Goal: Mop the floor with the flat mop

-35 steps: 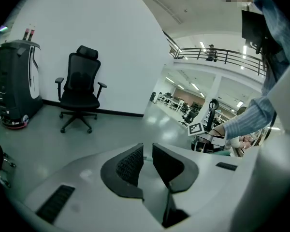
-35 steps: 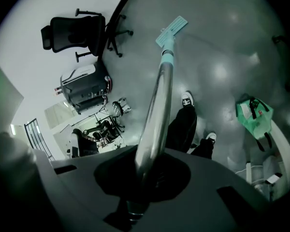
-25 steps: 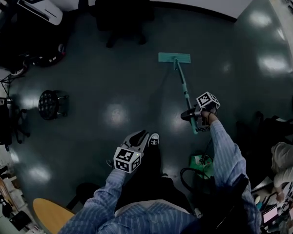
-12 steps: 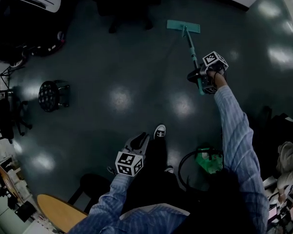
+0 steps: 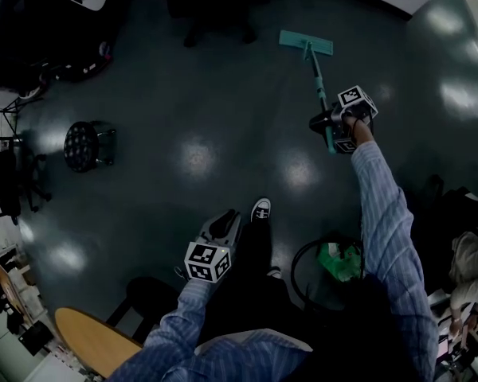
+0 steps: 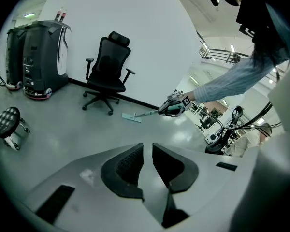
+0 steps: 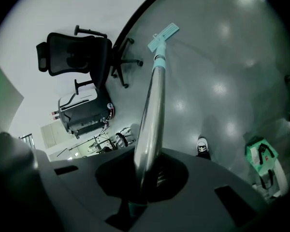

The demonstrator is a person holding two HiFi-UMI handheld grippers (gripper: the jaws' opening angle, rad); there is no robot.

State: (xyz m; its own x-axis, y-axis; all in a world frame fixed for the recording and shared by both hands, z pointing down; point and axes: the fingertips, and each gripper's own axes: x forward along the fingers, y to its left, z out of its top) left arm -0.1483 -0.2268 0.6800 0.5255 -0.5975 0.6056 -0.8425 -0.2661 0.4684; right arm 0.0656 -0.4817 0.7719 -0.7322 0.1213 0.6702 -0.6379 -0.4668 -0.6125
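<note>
The flat mop lies on the dark glossy floor, its teal head (image 5: 306,42) near the far wall. Its handle (image 5: 319,86) slants back to my right gripper (image 5: 334,126), which is shut on the handle's near end with the arm stretched forward. In the right gripper view the metal handle (image 7: 152,110) runs from the jaws of my right gripper (image 7: 145,170) up to the mop head (image 7: 163,36). My left gripper (image 5: 223,228) hangs low beside the person's leg. Its jaws are shut with nothing between them (image 6: 148,146). The left gripper view also shows the mop head (image 6: 131,117).
A black office chair (image 6: 108,66) stands by the wall left of the mop head. A large black machine (image 6: 36,52) fills the far left corner. A round stool (image 5: 82,146) is at left, a green bucket (image 5: 338,261) near my right foot, a wooden table (image 5: 92,341) behind.
My right arm has stretched out and pushed the mop forward, so its head now lies nearer the far wall. The left gripper has hardly moved.
</note>
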